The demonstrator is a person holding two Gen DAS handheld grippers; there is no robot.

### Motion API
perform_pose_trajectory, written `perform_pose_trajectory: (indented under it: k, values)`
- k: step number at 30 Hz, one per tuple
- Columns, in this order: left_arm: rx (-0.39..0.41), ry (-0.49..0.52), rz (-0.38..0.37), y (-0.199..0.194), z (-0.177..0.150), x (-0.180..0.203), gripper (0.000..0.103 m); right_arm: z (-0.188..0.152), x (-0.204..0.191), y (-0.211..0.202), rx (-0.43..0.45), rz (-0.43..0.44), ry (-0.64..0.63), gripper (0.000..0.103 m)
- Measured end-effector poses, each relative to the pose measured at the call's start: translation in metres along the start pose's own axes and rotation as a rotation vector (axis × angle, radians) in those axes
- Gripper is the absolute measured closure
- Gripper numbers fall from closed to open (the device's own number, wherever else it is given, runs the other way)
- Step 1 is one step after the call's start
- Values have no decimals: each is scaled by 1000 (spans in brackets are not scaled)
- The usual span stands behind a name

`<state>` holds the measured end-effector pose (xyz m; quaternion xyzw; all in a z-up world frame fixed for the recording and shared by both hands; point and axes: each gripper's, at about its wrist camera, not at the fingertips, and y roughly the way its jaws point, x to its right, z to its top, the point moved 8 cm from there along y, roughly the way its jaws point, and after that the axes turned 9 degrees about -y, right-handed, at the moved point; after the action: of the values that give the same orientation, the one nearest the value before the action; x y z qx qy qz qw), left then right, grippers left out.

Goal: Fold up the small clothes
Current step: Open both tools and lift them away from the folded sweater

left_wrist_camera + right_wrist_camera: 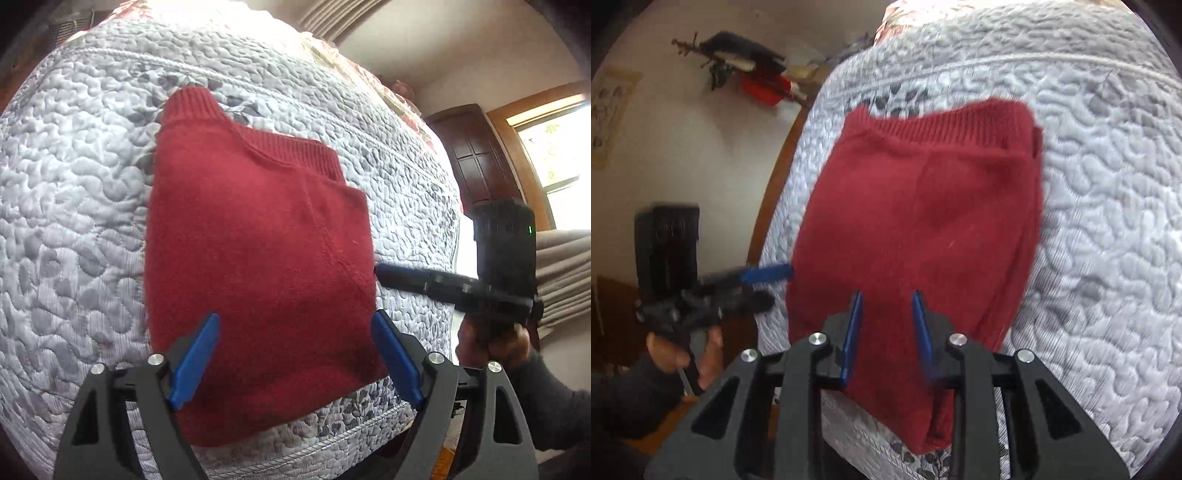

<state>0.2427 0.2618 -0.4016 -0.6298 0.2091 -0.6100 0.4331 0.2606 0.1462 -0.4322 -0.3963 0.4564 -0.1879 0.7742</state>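
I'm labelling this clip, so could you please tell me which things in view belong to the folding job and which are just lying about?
Part of the job:
- folded red knitted garment on the grey quilted bedspread
- left gripper, open
- right gripper, open

Just lying about:
- dark wooden cabinet
- beige curtains
- red item by the wall

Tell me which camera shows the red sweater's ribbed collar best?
The left wrist view: the sweater lies sharp there, its ribbed collar clear. The right wrist view shows the collar too, but blurred.
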Motion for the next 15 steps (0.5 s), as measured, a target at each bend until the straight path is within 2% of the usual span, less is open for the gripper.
perform_pose_trajectory:
  k: [3, 5, 7, 8, 9, 11, 13, 15]
  values:
    - [-37, -41, -25, 16, 2, -11, 19, -16, 28, 19, -27, -65, 19, 103]
    - [-55, -71, -68, 22, 2, -14, 18, -22, 54, 16, -23, -93, 89, 103]
    - [-55, -102, -86, 21, 3, -15, 18, -24, 58, 2, -16, -90, 115, 103]
    - [-45, -107, -85, 15, 4, -14, 18, -24, 50, -7, -4, -96, 98, 100]
    - [-27, -111, -93, 5, 3, -11, 18, -23, 40, -18, 15, -106, 74, 93]
    - [9, -110, -130, -17, -4, -3, 18, -24, 15, -36, 51, -93, 39, 93]
    - [30, -100, -126, -31, -15, -2, 15, -32, -7, -35, 57, -55, 31, 93]
    - [5, -125, -111, -29, -32, -12, 15, -45, -21, -21, 24, -15, 34, 93]
